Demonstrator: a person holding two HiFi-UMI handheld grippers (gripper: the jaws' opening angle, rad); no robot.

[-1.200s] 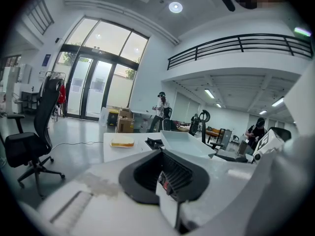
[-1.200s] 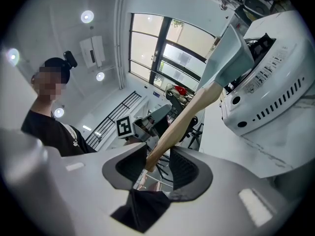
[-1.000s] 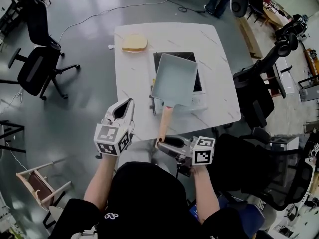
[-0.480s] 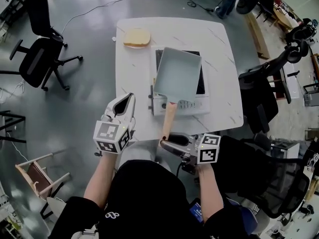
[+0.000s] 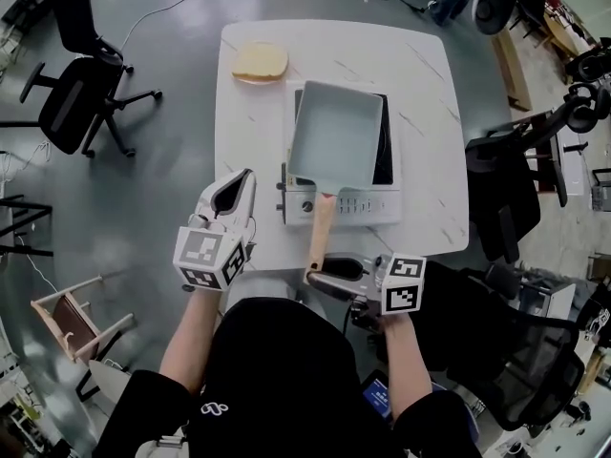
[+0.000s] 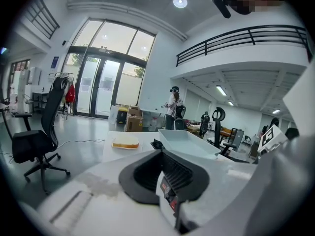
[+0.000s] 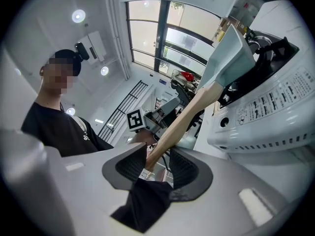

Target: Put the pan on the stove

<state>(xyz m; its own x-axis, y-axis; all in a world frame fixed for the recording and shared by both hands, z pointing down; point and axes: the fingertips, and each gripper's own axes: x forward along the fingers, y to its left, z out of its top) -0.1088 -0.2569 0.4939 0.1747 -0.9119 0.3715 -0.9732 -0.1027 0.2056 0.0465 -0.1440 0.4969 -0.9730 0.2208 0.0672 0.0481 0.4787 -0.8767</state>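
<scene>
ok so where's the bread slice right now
Head view: the bread slice lies near the table's far left corner, left of and beyond the stove and pan.

Pale grey-blue pan point(image 5: 336, 146), tan handle point(image 5: 320, 235), white stove point(image 5: 372, 203), white grey-veined table point(image 5: 425, 84), yellow bread point(image 5: 260, 62)

table point(image 5: 430, 79) white, marbled | directly on it — stove point(image 5: 368, 203) mid-table, bread slice point(image 5: 260, 62) far-left corner

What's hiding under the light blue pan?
A white stove is under the pan. Its black top peeks out at the right, its button panel in front. The part right beneath the pan is covered and cannot be seen.
</scene>
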